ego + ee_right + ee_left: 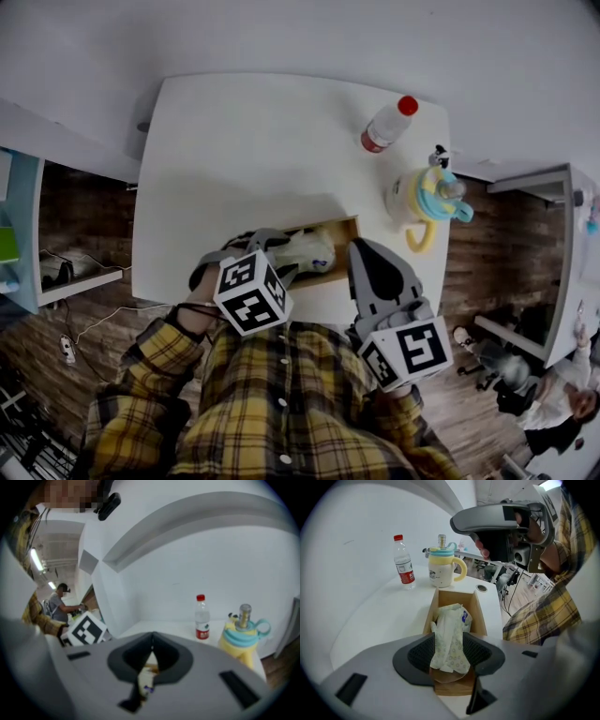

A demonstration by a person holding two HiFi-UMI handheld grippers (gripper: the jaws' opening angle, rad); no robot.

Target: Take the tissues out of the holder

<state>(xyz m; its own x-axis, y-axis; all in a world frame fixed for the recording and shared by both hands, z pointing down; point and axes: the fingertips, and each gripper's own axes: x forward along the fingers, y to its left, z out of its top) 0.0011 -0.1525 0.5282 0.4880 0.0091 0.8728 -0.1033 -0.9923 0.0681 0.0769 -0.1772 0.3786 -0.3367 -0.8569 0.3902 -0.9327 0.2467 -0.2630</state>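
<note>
On the white worktop [234, 141], near the edge at the person's 6 o'clock, sits an open wooden holder [476, 609] with a soft pack of tissues [452, 618] in it. The pack is pale with a small printed pattern and a blue mark near its far end.

The left tool [449, 649] is clamped on the near end of that pack. Its two dark ribbed pads press in from either side and pinch the wrapper into a narrow, crumpled strip between them. The pinched end is lifted over the holder's near wall, while the rest of the pack lies down inside the box, running away toward 12 o'clock from the tool. From above, this tool comes at the holder from its 9 o'clock side.

The right tool [151, 649] has its jaws pressed together with nothing held between them. It hangs just beside the holder's 3 o'clock end, apart from the pack.

Farther back, at about 1 o'clock from the holder, a clear water bottle [387, 123] with a red cap stands on the worktop. At 2 o'clock is a yellow cup [424, 199] with a blue lid and a looped handle. Both are well apart from the tools.
</note>
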